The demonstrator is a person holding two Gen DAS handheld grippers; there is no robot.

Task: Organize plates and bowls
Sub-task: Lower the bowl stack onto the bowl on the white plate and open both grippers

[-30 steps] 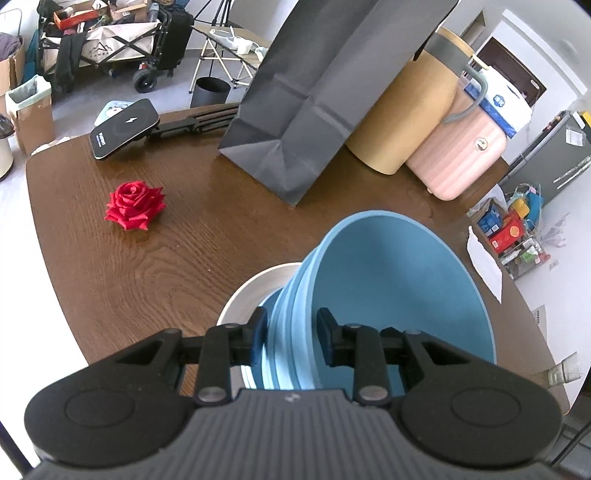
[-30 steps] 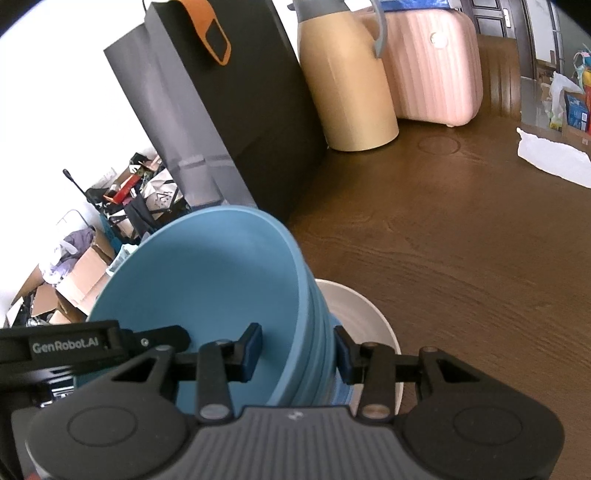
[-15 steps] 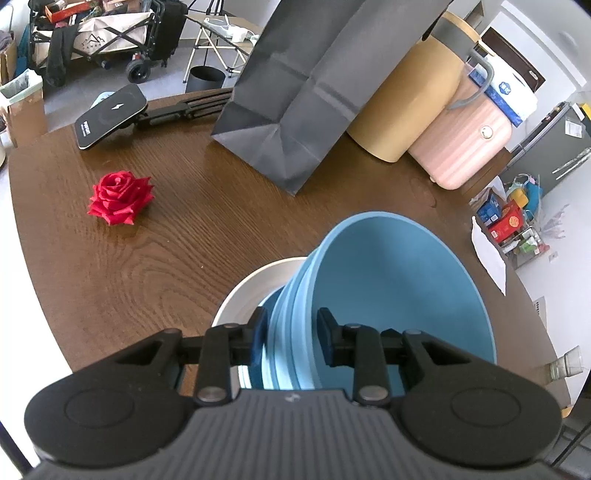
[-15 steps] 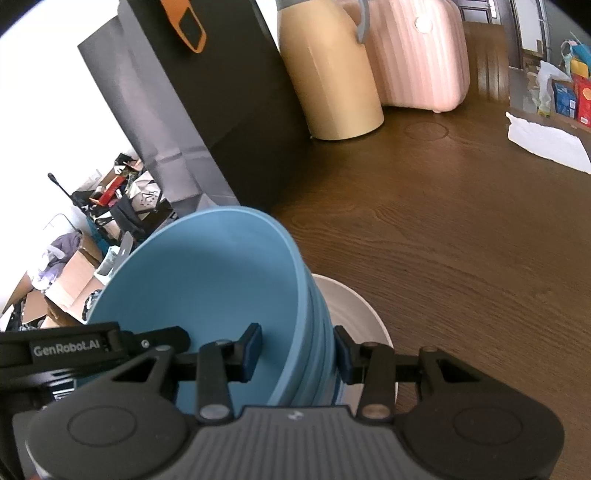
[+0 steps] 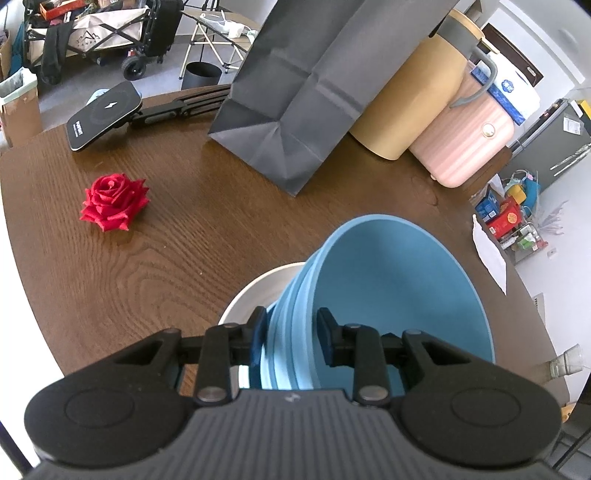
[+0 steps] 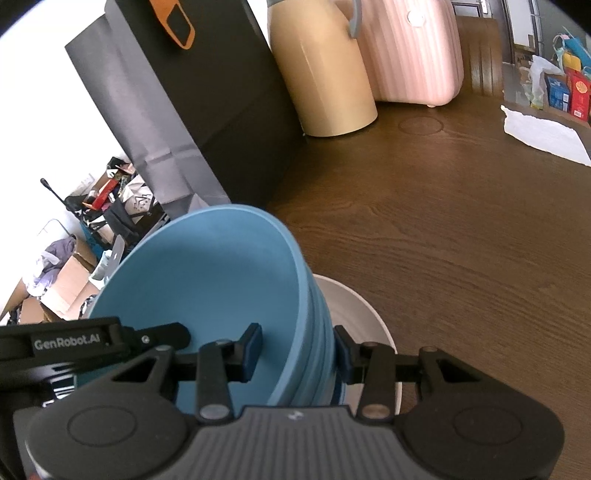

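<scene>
Both tongs remain clamped on the stack of blue bowls (image 5: 399, 295) — left tongs (image 5: 291, 341) and right tongs (image 6: 297, 350) on opposite rims. Nothing has shifted; the stack hangs tilted just above the white plate (image 6: 354, 314), not yet set down.

Probably a lived-in home: a wooden dining table (image 5: 155, 258), a folding wagon (image 5: 96, 29) and cardboard boxes (image 6: 55, 299) cluttering the blurred floor behind.

one white plate (image 5: 255, 295); one rose (image 5: 113, 202); one paper bag (image 5: 295, 92); two jugs (image 5: 417, 107)
</scene>
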